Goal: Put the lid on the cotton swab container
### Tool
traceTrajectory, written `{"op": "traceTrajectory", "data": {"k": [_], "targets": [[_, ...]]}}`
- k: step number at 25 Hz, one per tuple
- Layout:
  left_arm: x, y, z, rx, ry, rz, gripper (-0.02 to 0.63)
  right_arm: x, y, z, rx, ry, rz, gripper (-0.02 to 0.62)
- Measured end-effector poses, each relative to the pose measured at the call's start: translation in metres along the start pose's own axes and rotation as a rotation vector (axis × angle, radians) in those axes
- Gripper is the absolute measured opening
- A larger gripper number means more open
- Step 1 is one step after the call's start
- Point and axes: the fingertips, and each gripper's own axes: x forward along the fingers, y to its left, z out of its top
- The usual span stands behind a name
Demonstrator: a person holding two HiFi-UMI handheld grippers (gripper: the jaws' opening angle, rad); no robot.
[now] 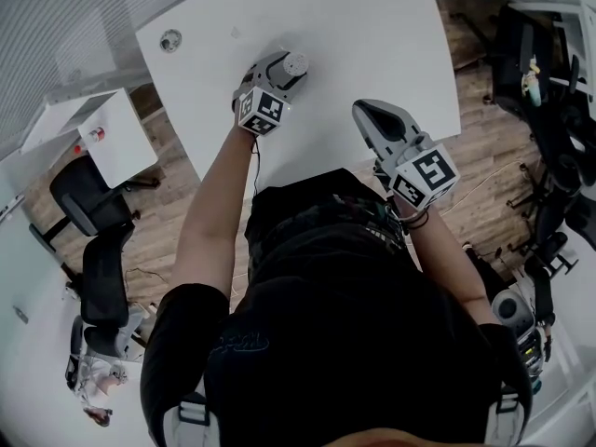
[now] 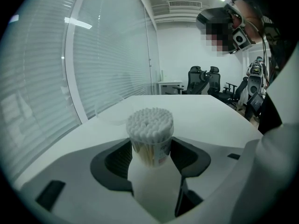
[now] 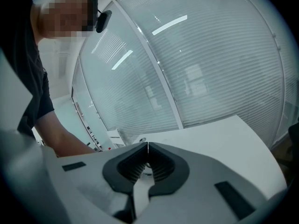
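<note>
Left gripper view shows my left tongs [image 2: 150,146] spread wide and pinching the cotton swab container [image 2: 150,125], one pad on each side. It stands upright on the white table [image 2: 210,113], its top open and white tips showing. My right tongs [image 3: 147,146] are pressed together with nothing in them, over the table near its edge.

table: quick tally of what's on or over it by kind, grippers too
grippers: 2, left gripper and right gripper
swab container: 1
clear lid: 1
small round piece by the corner: 1
total: 5
</note>
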Motion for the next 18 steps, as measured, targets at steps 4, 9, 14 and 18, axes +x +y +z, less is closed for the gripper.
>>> {"op": "traceTrajectory", "data": {"k": [4, 9, 14, 18], "targets": [[-0.011, -0.004, 0.005, 0.007, 0.0, 0.009, 0.264, -0.008, 0.009, 0.004, -0.021, -0.011, 0.013, 0.023], [-0.03, -0.01, 0.013, -0.008, 0.009, 0.021, 0.262, -0.019, 0.017, 0.011, -0.05, -0.032, 0.036, 0.023], [-0.058, -0.014, 0.022, -0.039, 0.014, 0.031, 0.262, -0.024, 0.027, 0.025, -0.091, -0.062, 0.074, 0.023], [-0.083, -0.019, 0.04, -0.053, 0.012, 0.046, 0.262, -0.027, 0.034, 0.034, -0.116, -0.081, 0.102, 0.023]]}}
